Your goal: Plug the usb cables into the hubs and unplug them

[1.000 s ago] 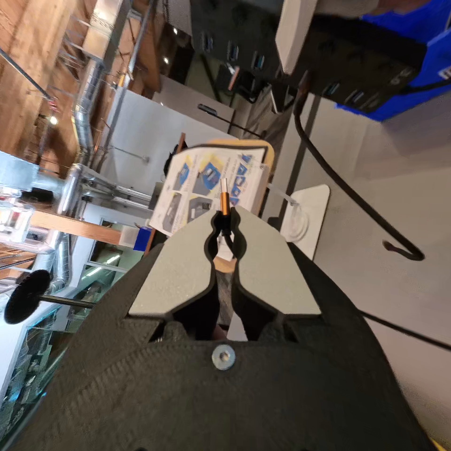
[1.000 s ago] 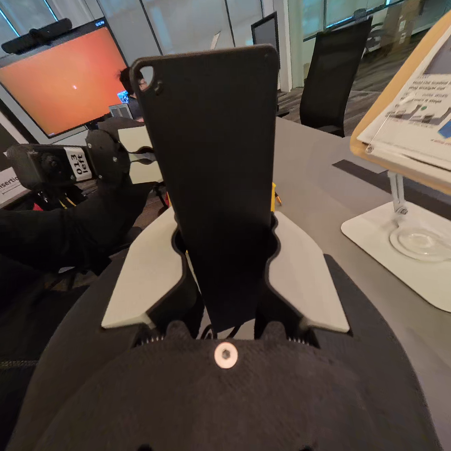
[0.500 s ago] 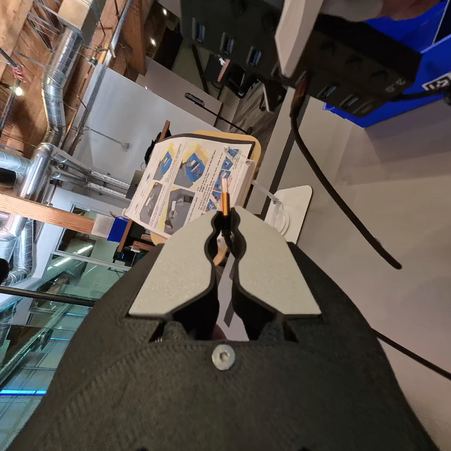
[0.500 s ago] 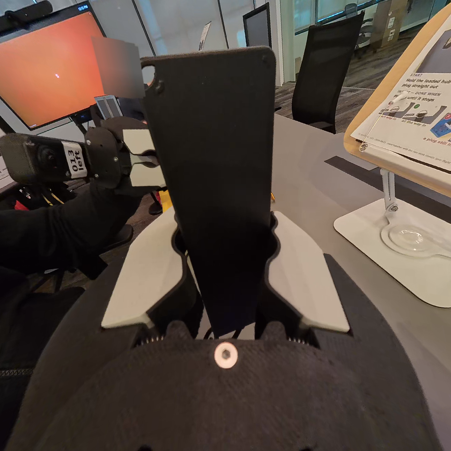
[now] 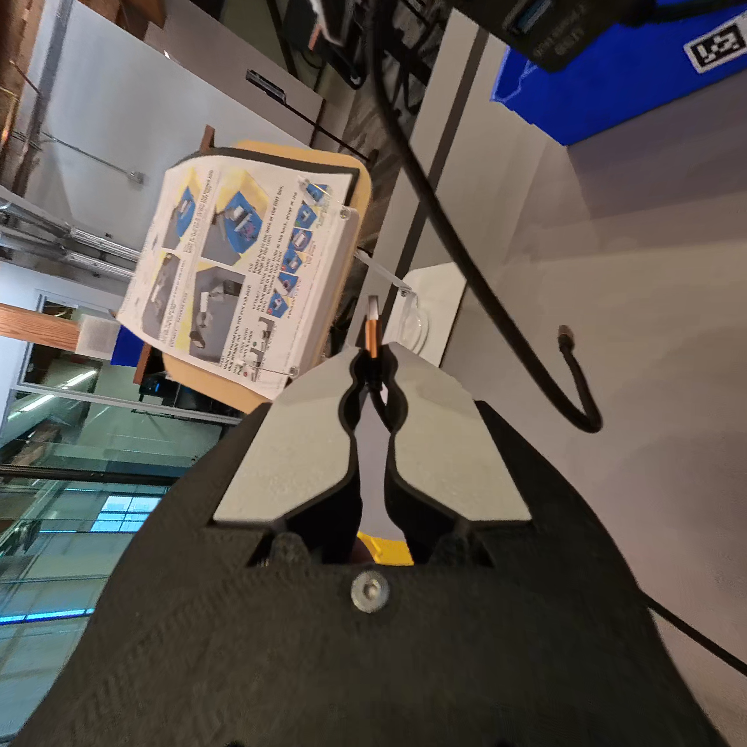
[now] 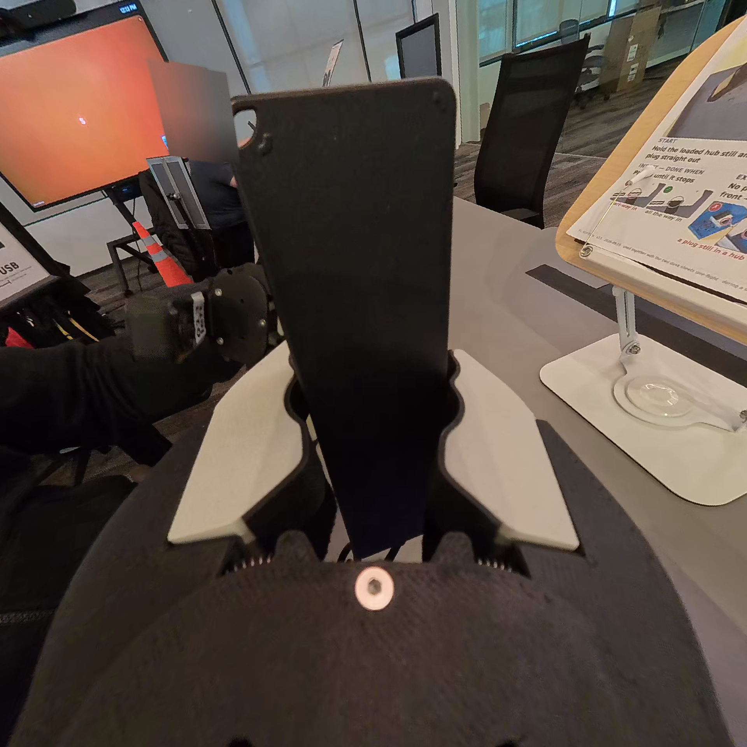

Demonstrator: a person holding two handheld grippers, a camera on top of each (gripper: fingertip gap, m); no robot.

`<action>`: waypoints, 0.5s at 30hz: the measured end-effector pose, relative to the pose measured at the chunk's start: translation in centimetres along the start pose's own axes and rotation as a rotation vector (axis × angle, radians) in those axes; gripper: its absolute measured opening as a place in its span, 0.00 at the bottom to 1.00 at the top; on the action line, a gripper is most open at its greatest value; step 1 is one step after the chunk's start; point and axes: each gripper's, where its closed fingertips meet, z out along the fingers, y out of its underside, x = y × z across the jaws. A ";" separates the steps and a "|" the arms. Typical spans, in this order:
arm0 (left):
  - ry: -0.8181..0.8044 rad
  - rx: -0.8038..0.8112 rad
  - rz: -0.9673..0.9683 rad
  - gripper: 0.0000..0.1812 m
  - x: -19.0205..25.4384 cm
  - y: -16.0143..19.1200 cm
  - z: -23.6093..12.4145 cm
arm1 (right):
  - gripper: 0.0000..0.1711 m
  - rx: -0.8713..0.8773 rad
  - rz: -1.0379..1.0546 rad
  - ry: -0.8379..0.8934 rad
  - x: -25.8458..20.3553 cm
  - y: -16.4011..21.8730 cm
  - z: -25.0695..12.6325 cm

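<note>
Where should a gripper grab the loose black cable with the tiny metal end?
Probably just behind its metal tip, pinching across the loose cable from both sides. It is thin and round and hooks back there, so the tip would stay free. The left gripper holds its orange plug the same way.

**Legible markings: location only**
Printed text appears on the instruction sheet [image 6: 683, 190] on its wooden stand, the white sign [image 6: 16, 262] at far left, the orange screen [image 6: 77, 105], the left hand-held gripper [image 6: 242, 315] sticker, and the hub [image 5: 566, 36]; a square code marker [image 5: 715, 44] sits on the blue bin [image 5: 606, 81].
</note>
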 end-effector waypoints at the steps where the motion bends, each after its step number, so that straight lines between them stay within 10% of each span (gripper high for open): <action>1: 0.013 -0.016 0.006 0.04 0.6 0.2 0.3 | 0.38 0.001 0.000 0.001 0.0 0.0 0.0; 15: 0.051 -0.162 -0.020 0.04 5.2 3.1 4.4 | 0.38 0.002 0.004 0.012 0.8 0.4 -0.3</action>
